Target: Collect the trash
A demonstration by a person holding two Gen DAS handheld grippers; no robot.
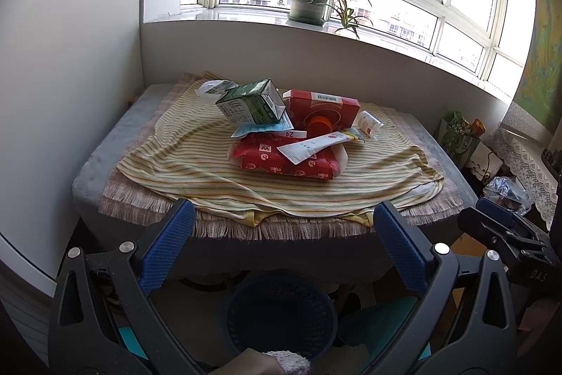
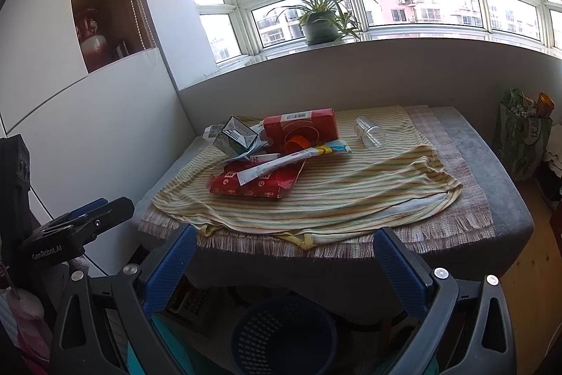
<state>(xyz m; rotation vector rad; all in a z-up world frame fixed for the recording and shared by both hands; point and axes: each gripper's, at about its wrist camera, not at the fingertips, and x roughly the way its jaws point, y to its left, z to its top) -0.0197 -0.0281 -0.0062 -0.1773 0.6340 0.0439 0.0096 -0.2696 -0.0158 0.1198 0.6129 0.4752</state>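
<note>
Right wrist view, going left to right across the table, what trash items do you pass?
Green and white carton → flat red packet → red box → clear plastic cup. The orange cap and white tube overlap the others, so I left them out.

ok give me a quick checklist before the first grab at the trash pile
1. Left gripper open and holding nothing: ok.
2. Right gripper open and holding nothing: ok.
3. Dark blue perforated plastic bin on the floor below the table edge, mouth unobstructed: ok.
4. Green and white crumpled carton on top of the pile, nothing lying on it: ok.
5. Clear plastic cup lies on its side apart from the pile, may roll: not ok.
6. Whether the carton or the cup still holds liquid: cannot tell.
</note>
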